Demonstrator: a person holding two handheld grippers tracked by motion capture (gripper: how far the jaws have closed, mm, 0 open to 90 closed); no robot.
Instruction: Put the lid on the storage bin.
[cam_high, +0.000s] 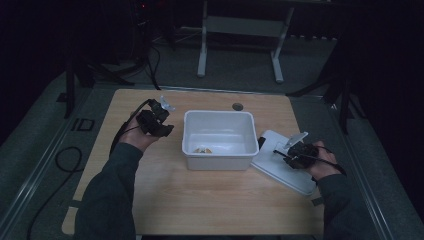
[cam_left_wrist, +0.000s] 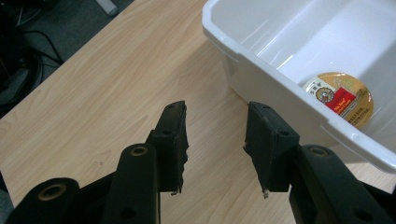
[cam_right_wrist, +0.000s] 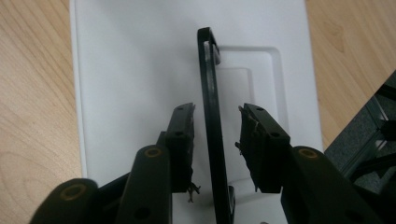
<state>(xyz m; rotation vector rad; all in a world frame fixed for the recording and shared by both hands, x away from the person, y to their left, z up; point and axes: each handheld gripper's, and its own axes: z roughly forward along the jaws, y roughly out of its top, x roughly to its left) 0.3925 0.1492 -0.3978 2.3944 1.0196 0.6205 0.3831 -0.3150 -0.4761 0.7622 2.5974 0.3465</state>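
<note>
From above, a white bin (cam_high: 218, 139) stood mid-table on the wooden tabletop (cam_high: 200, 200), with its white lid (cam_high: 280, 167) lying flat against the bin's right side. The left gripper (cam_high: 159, 119) was held off the bin's left wall, and the right gripper (cam_high: 298, 154) hung over the lid. At that range the bin's contents read as a small yellowish patch near the front wall.

The left gripper view resolved that patch: a round gold-and-red labelled container (cam_left_wrist: 340, 97) lay on the bin floor close under the near rim (cam_left_wrist: 261, 70). That gripper's jaws stood parted over bare wood beside the bin, nothing between them, released.

The right gripper view supplied what the overhead could not: a black handle (cam_right_wrist: 211, 126) stood edge-up from the lid's recessed panel (cam_right_wrist: 254, 79), running between the two jaws. A gap showed on each side of the handle, so the pads were not pressing it; the jaws bracketed the handle without clamping.
</note>
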